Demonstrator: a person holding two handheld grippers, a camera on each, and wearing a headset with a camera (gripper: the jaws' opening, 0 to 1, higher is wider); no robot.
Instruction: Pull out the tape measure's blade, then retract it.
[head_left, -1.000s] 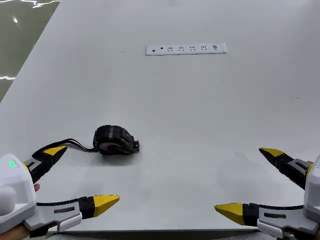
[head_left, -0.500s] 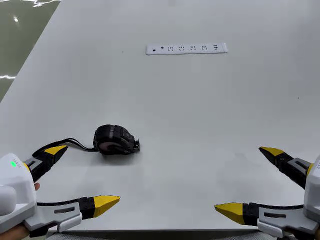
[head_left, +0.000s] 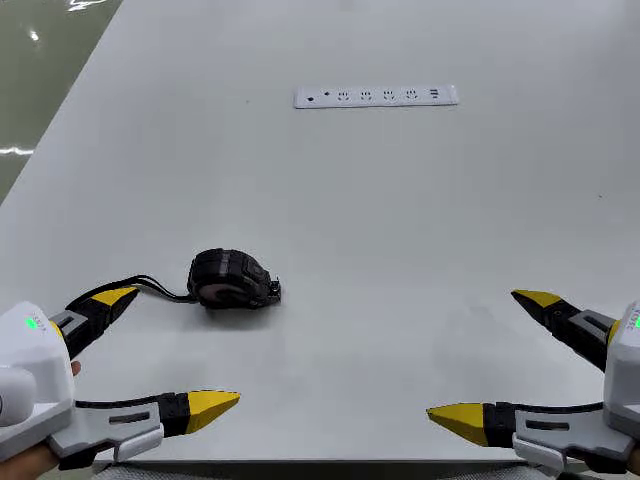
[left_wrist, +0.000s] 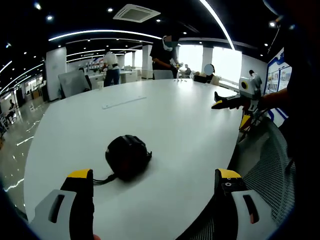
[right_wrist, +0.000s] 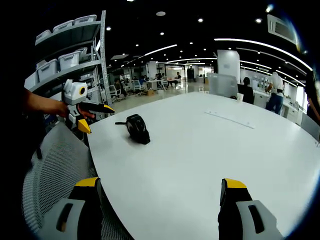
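low in the left half of the head view, the tape measure (head_left: 232, 280) sat on the white table (head_left: 420, 230), with no blade showing outside its case. by that sign the pull-out had not yet begun. its long axis ran across the frame. a thin black strap (head_left: 150, 287) trailed off its left end, and a small dark nub at its right end looked like the blade's mouth, though it was too small to be sure.

the left gripper (head_left: 186, 345) waited at the lower left corner with its jaws spread wide and nothing between them. the tip of its upper jaw lay just beside the strap's loop, and the case sat a little up and right of that tip. in the left gripper view the tape measure sat ahead between the two yellow tips, slightly left of centre, so this gripper was plainly the nearer one.

the right gripper (head_left: 470, 352) sat at the lower right corner, jaws equally wide and empty, well apart from the tape measure. its own view showed the case small, up and left of centre, with the left gripper beyond it.

as i judged it, the left gripper should pin the case while the right came across to the nub end, drawing the blade rightward along that axis. a power strip (head_left: 376, 96) lay near the top, well clear.
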